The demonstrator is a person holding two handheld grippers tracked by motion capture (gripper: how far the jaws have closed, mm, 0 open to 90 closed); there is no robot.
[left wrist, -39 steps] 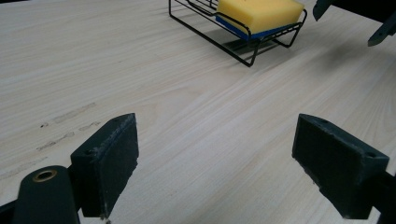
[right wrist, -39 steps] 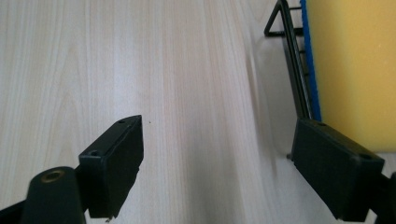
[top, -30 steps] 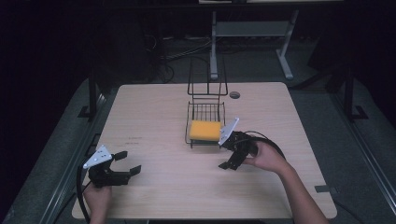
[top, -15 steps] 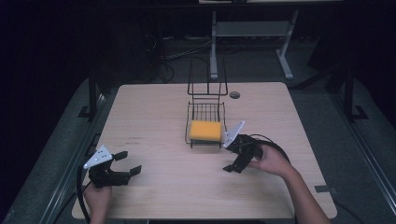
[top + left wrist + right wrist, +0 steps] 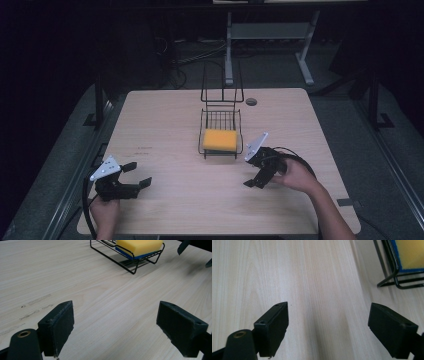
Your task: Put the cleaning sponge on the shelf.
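Note:
A yellow sponge (image 5: 220, 140) with a blue underside lies in a black wire rack (image 5: 221, 125) near the middle of the wooden table (image 5: 170, 120). My right gripper (image 5: 256, 170) hovers open just right and in front of the rack, nothing between its jaws. At the table's front left my left gripper (image 5: 136, 175) stands open and empty. From the left gripper view the sponge (image 5: 138, 246) and rack (image 5: 117, 257) lie ahead, far off. The right gripper view catches the sponge (image 5: 410, 253) and a rack (image 5: 392, 267) corner at upper right.
A round grommet hole (image 5: 251, 102) sits near the table's far edge. Behind the table stand a metal frame (image 5: 265, 40) and cables on the dark floor. The rack's tall wire back rises at its far end.
My right gripper has drawn back from the rack toward the front right of the table. The left gripper has stayed put.

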